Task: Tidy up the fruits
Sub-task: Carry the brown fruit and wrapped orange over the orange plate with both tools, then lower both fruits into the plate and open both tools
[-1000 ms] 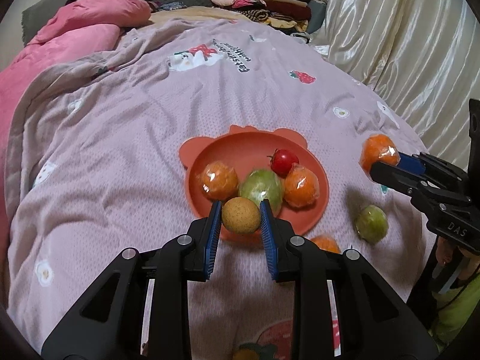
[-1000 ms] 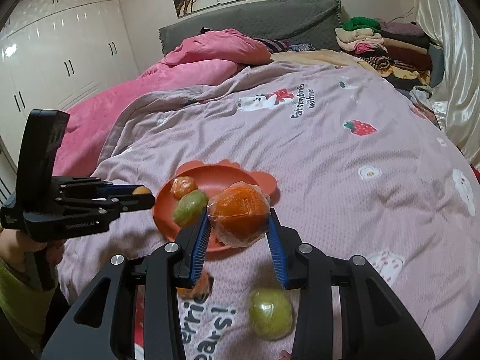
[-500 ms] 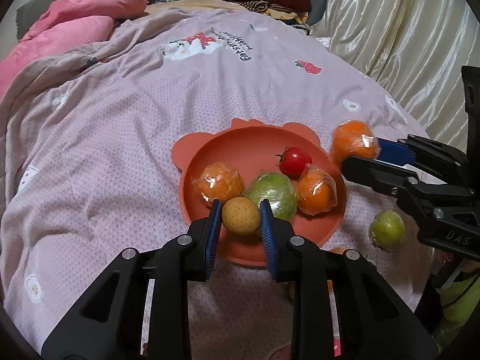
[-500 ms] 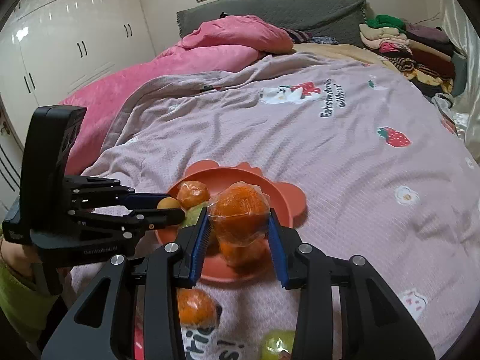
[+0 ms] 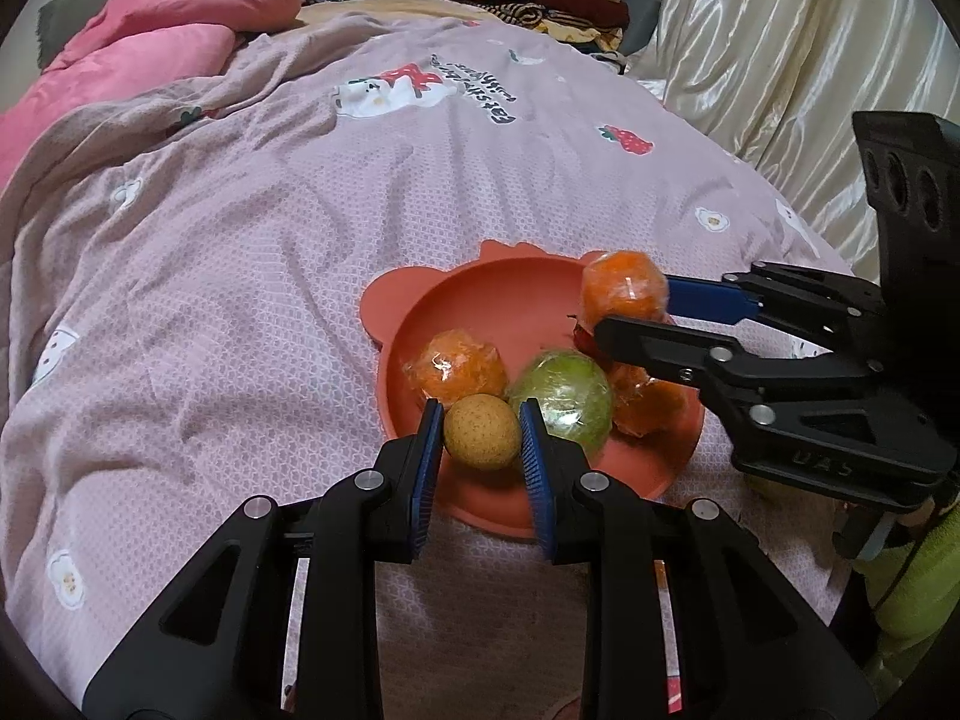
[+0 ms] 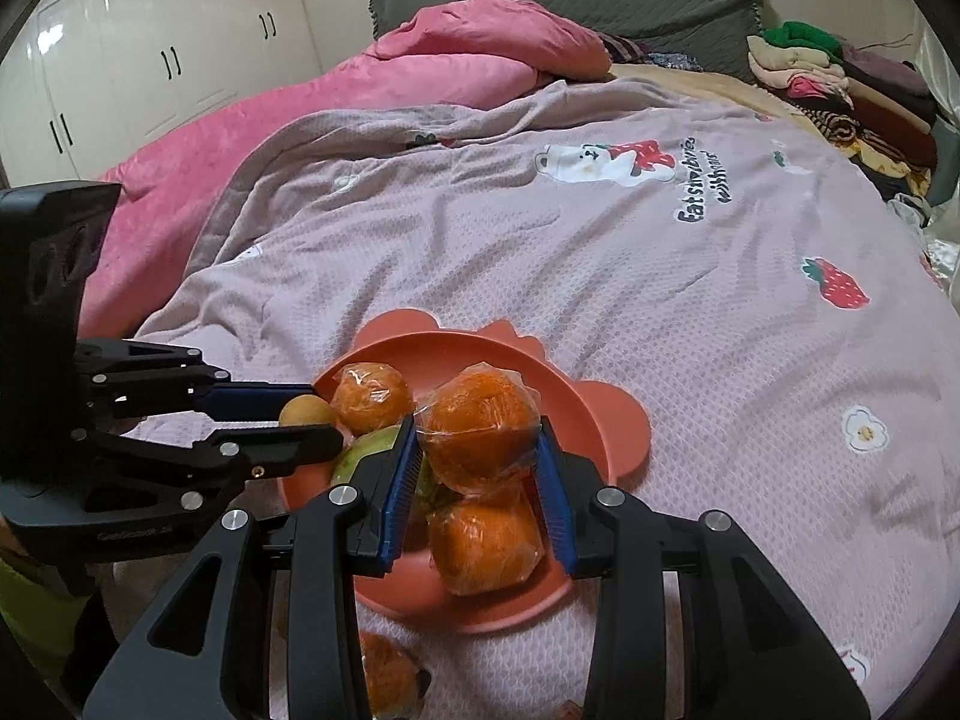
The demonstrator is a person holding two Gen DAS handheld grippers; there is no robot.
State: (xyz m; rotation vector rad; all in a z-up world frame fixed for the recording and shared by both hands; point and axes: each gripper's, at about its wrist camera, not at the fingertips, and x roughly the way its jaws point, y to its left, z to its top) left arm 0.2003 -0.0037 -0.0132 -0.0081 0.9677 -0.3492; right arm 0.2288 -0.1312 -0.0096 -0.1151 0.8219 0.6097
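Bed quilt [image 5: 252, 276]; round clamped orange [image 6: 478, 432], no long axis.

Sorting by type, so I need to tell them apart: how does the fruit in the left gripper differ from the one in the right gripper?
The small tan fruit in the left gripper is bare, matte and speckled. The wrapped orange in the right gripper is bright orange, covered in clear crinkled film, and clearly bigger. Both are round, clamped between blue-padded fingers, and held over the red plate.
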